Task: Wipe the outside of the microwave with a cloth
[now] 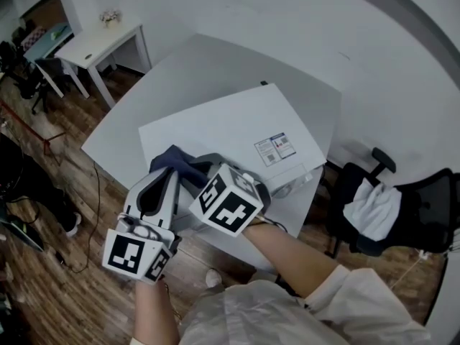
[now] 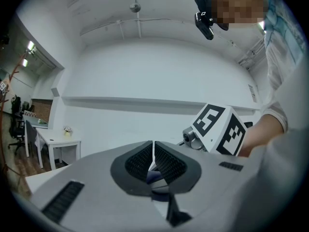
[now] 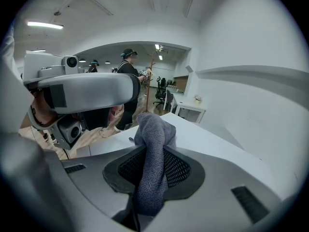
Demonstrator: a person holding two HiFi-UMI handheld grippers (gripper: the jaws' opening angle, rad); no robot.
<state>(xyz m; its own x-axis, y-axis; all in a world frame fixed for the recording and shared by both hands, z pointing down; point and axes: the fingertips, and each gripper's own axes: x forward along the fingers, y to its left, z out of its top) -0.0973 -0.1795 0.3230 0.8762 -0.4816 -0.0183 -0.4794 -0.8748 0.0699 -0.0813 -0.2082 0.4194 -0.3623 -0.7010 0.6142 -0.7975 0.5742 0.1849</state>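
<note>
Left gripper (image 2: 153, 154) up front is pinched shut with nothing in it, while the right gripper (image 3: 154, 153) is clamped on the knit cloth (image 3: 153, 127) over the microwave (image 1: 230, 128) top's near corner. Cloth looks soft, light and floppy, so it's probably best held bunched mid-fold.

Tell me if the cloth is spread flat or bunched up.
Bunched: the cloth is a gathered wad, clamped by the right gripper between its jaws.
</note>
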